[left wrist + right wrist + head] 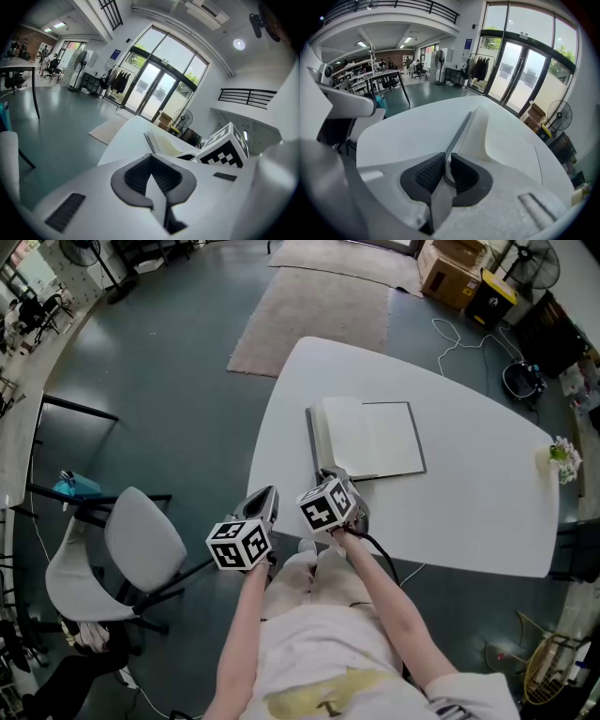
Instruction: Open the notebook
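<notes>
Notebook (375, 439): flat on the white table (478, 521), in the near left part of the top, spine to the left, white pages facing up.

Cover (460, 133): thin and grey, raised about upright along the spine side, seen edge-on in the head view.

Right gripper (323, 472): at the near left corner of the notebook, jaws closed to a narrow gap on the near edge of the cover, both pads (429, 174) pressing on it.

Left gripper (269, 491): just left of the right gripper, at the near left edge of the table, clear of the notebook, jaws together with nothing between them.

Chair (141, 540): on the floor, left of the table.

Small plant (564, 457): at the right edge of the table, well apart from the notebook.
</notes>
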